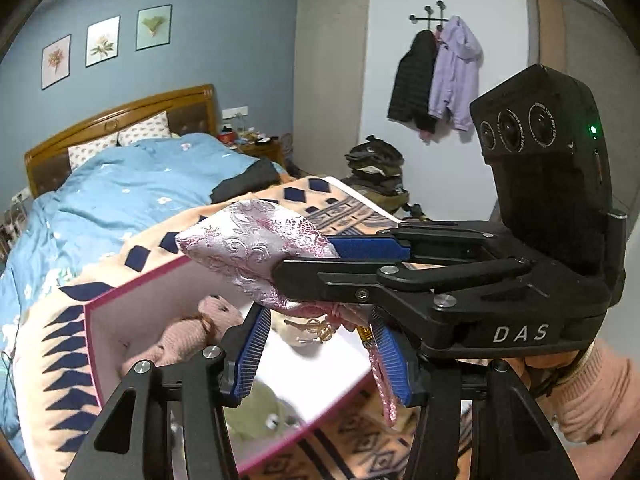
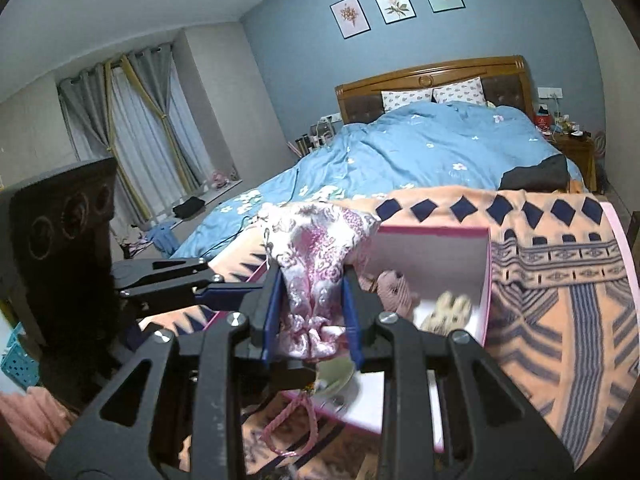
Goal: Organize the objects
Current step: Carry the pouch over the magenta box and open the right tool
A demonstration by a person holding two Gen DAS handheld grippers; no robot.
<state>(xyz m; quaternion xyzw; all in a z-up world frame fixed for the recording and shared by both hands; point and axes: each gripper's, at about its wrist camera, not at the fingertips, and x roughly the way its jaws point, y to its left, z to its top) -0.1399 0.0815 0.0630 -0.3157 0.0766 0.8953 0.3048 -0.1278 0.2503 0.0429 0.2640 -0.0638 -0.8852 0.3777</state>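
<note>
A pink and white brocade drawstring pouch [image 1: 248, 248] hangs above an open pink-rimmed white box [image 1: 120, 292] on the bed. My right gripper [image 2: 310, 304] is shut on the pouch [image 2: 316, 264] near its gathered neck; it enters the left wrist view from the right [image 1: 316, 264]. My left gripper [image 1: 320, 348] is open below the pouch, its blue pads either side of the pink cord [image 1: 382, 380]. In the box lie a pink knitted toy [image 1: 188, 340], seen in the right wrist view too [image 2: 394, 288], and a cream plush toy [image 2: 448, 308].
The box [image 2: 486, 276] sits on an orange patterned blanket [image 2: 560, 280] over a bed with a blue duvet [image 2: 420, 152]. A pile of clothes [image 1: 376, 168] and hanging coats [image 1: 436, 76] are by the far wall. A turquoise basket [image 2: 16, 356] stands at left.
</note>
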